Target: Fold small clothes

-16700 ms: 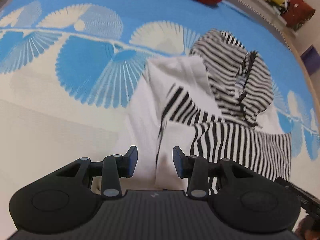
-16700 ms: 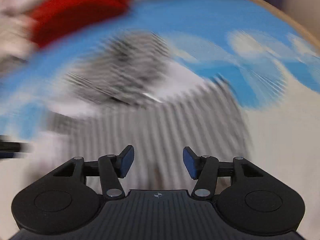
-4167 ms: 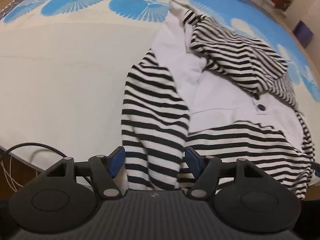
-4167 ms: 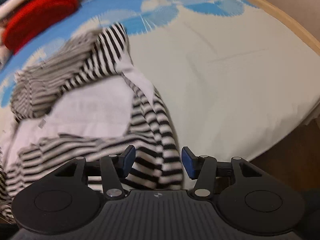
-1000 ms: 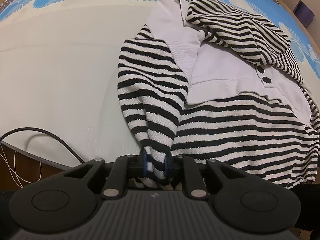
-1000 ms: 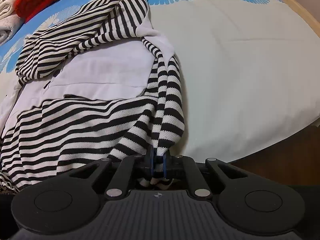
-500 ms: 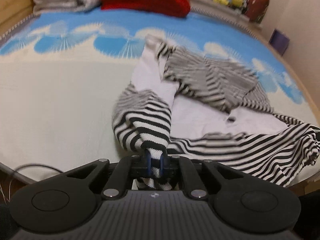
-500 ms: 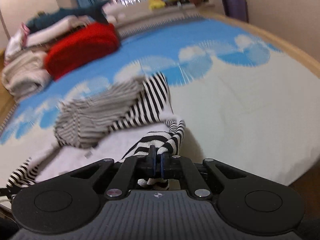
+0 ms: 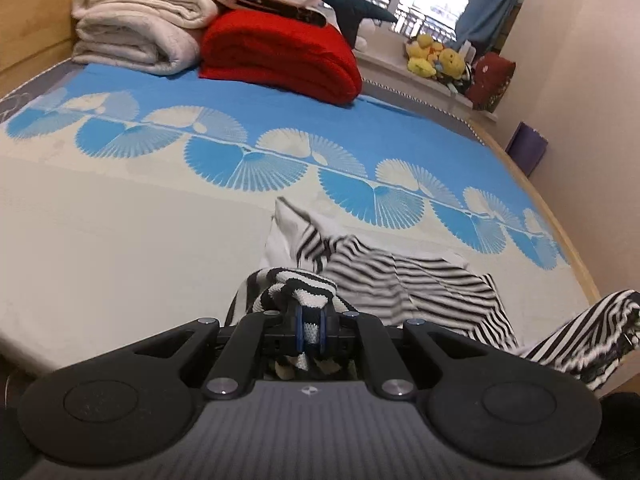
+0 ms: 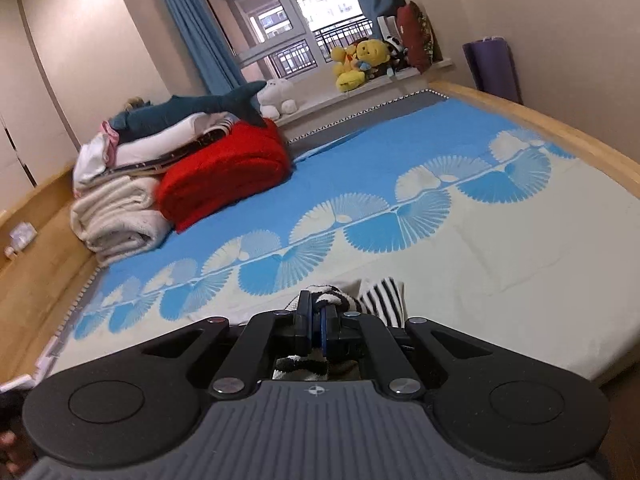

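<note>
left gripper (image 9: 310,330): one, clamped tight on a bunched fold of the striped garment (image 9: 420,280), fabric pinched between the blue pads.
right gripper (image 10: 316,330): one, jaws nearly together, pinching another bunched bit of the same garment (image 10: 382,294); cloth pokes out above and below the pads.
striped garment: one, black-and-white stripes with white panels; near end lifted at both grippers, the rest trailing on the bed's cream part toward 1 o'clock in the left view; a striped end hangs at 3 o'clock by the bed edge.
bed (image 9: 120,232): one, cream near, a band of blue fan shapes, solid blue beyond.
red blanket (image 9: 280,56): one, folded, at 12 o'clock on the bed's far end.
white blankets (image 9: 136,32): folded stack, touching the red blanket's left side, 11 o'clock; exact count unclear.
shark plush (image 10: 192,110): one, lying on top of the stack.
window-sill toys (image 10: 360,60): yellow plush toys, 1 o'clock; blurred, number unclear.
</note>
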`<state>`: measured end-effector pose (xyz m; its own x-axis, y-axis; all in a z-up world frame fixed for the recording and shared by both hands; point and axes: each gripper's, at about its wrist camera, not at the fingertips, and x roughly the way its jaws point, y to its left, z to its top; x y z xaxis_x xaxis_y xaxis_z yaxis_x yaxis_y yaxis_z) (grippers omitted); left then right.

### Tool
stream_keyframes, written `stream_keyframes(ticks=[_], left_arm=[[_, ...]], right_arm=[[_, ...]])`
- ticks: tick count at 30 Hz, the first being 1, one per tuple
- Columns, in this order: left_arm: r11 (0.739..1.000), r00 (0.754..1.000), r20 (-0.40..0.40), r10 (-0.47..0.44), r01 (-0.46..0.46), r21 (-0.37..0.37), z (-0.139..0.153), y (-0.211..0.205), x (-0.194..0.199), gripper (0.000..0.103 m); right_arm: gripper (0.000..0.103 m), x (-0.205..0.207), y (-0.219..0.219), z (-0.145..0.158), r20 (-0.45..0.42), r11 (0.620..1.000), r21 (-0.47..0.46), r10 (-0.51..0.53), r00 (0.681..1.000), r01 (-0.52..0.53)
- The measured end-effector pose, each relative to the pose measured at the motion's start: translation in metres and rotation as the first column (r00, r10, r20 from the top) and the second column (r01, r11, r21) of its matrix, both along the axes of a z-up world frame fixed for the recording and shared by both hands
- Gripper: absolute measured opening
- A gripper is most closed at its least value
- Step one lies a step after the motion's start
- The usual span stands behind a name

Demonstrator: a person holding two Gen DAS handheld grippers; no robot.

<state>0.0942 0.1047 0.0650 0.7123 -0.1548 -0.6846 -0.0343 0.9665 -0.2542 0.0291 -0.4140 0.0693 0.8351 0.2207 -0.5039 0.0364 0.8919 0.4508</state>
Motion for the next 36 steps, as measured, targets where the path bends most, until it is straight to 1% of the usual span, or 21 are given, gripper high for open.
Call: stream_keyframes(ticks=[1, 2, 5, 6, 8, 9, 10, 11, 12, 13, 14, 15, 16, 20, 25, 28, 30, 32, 36], left_arm=[[1.000, 1.000, -0.006, 0.002, -0.002, 0.015, -0.004, 0.001, 0.016, 0.008], [0.999, 1.000, -0.021, 0.004, -0.003, 0.036, -0.011, 0.001, 0.041, 0.008], [0.997, 0.995, -0.101, -0.011, 0.018, 0.070, -0.039, 0.000, 0.103, 0.008], [0.995, 0.991, -0.132, -0.018, 0.030, 0.094, -0.050, -0.003, 0.124, 0.009], [0.991, 0.984, -0.176, -0.023, 0.045, 0.123, -0.074, -0.003, 0.150, 0.011], [0.991, 0.976, -0.219, 0.000, 0.029, 0.127, -0.086, -0.001, 0.158, 0.014], [0.994, 0.963, -0.268, 0.035, -0.006, 0.110, -0.095, 0.003, 0.164, 0.015], [0.996, 0.954, -0.291, 0.066, -0.048, 0.070, -0.101, 0.008, 0.168, 0.015], [0.996, 0.951, -0.297, 0.087, -0.079, 0.039, -0.102, 0.010, 0.170, 0.018], [0.994, 0.949, -0.295, 0.106, -0.104, 0.023, -0.102, 0.012, 0.171, 0.021], [0.993, 0.949, -0.292, 0.118, -0.117, 0.023, -0.101, 0.012, 0.171, 0.029], [0.991, 0.950, -0.283, 0.131, -0.127, 0.033, -0.100, 0.011, 0.171, 0.035], [0.990, 0.951, -0.275, 0.141, -0.134, 0.043, -0.097, 0.009, 0.171, 0.036], [0.984, 0.955, -0.242, 0.172, -0.157, 0.079, -0.090, 0.008, 0.166, 0.038], [0.980, 0.966, -0.176, 0.188, -0.171, 0.106, -0.071, 0.010, 0.149, 0.040], [0.972, 0.972, -0.126, 0.199, -0.179, 0.153, -0.061, 0.006, 0.141, 0.040], [0.968, 0.975, -0.094, 0.201, -0.184, 0.168, -0.053, 0.000, 0.134, 0.040], [0.970, 0.982, -0.062, 0.181, -0.168, 0.175, -0.045, -0.007, 0.129, 0.040], [0.968, 0.992, 0.015, 0.123, -0.123, 0.218, -0.024, -0.022, 0.120, 0.040]], right_arm=[[0.003, 0.019, 0.002, -0.005, -0.014, 1.000, -0.027, -0.007, 1.000, 0.007], [0.003, 0.041, 0.003, -0.012, -0.038, 0.999, -0.043, -0.007, 0.999, 0.006], [0.003, 0.100, 0.014, -0.034, -0.109, 0.993, -0.114, -0.038, 0.993, 0.026], [0.003, 0.125, 0.019, -0.045, -0.141, 0.990, -0.138, -0.029, 0.990, 0.009], [0.003, 0.160, 0.028, -0.066, -0.202, 0.982, -0.188, -0.023, 0.979, -0.015], [0.003, 0.174, 0.033, -0.078, -0.232, 0.977, -0.210, -0.010, 0.973, -0.040], [0.003, 0.183, 0.039, -0.088, -0.260, 0.971, -0.232, 0.002, 0.966, -0.065], [0.004, 0.192, 0.045, -0.098, -0.295, 0.963, -0.255, 0.005, 0.956, -0.084], [0.004, 0.200, 0.048, -0.105, -0.337, 0.960, -0.264, -0.001, 0.942, -0.094], [0.007, 0.205, 0.050, -0.110, -0.362, 0.963, -0.255, -0.009, 0.932, -0.089], [0.008, 0.209, 0.051, -0.112, -0.376, 0.968, -0.237, -0.014, 0.926, -0.081], [0.008, 0.210, 0.052, -0.112, -0.380, 0.971, -0.230, -0.024, 0.925, -0.070], [0.012, 0.211, 0.052, -0.111, -0.379, 0.972, -0.231, -0.039, 0.925, -0.053], [0.019, 0.207, 0.048, -0.106, -0.349, 0.972, -0.235, -0.065, 0.935, -0.020], [0.029, 0.185, 0.036, -0.087, -0.241, 0.959, -0.281, -0.111, 0.964, 0.041], [0.030, 0.171, 0.025, -0.079, -0.188, 0.956, -0.283, -0.138, 0.972, 0.081], [0.030, 0.163, 0.018, -0.075, -0.167, 0.951, -0.291, -0.154, 0.974, 0.100], [0.030, 0.155, 0.014, -0.071, -0.140, 0.947, -0.299, -0.166, 0.976, 0.118], [0.030, 0.143, 0.009, -0.062, -0.095, 0.939, -0.317, -0.173, 0.980, 0.135]])
